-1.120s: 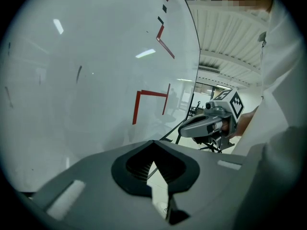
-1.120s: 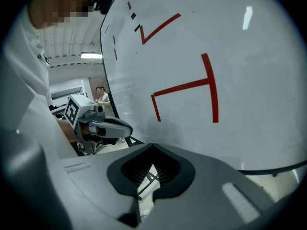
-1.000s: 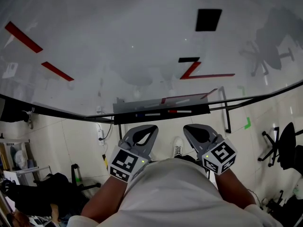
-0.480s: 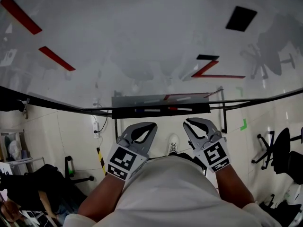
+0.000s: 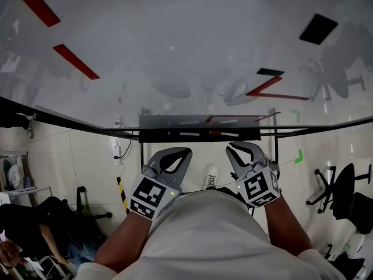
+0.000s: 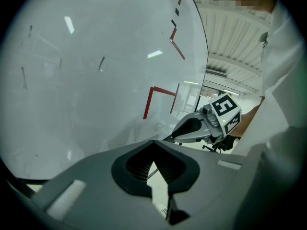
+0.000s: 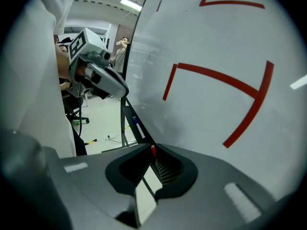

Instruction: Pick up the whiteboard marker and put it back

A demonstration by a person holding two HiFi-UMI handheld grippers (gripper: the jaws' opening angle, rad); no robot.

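The left tongs point(image 5: 185, 153) and the right tongs point(image 5: 232, 147) are both pressed together at the tips with nothing between them. The person holds them close to the body, on the near side of the tray point(image 5: 148, 136) and not touching it.

The tray runs along the bottom edge of the whiteboard point(image 5: 175, 69). At least two markers lie flat in it, end to end: a blue marker point(image 7: 136, 124) to the left and a red marker point(image 7: 153, 150) to the right. The red marker's tip sits just beyond the tips of the right tongs, so it is the likelier target, though I cannot tell for sure which one is meant. Nothing else is plain to see in the tray.

The main risk is going in with the tongs unopened, which would push a marker along the tray instead of gripping it. The tray is narrow and sits tight against the board. Tongs that come in too steep or too wide could catch its front lip or scrape the board and smear the red lines point(image 7: 216, 75). A grip on the very end of the slim, round marker could let it swing or slip out. It could also nudge the other marker over the edge onto the floor point(image 5: 87, 162) below.
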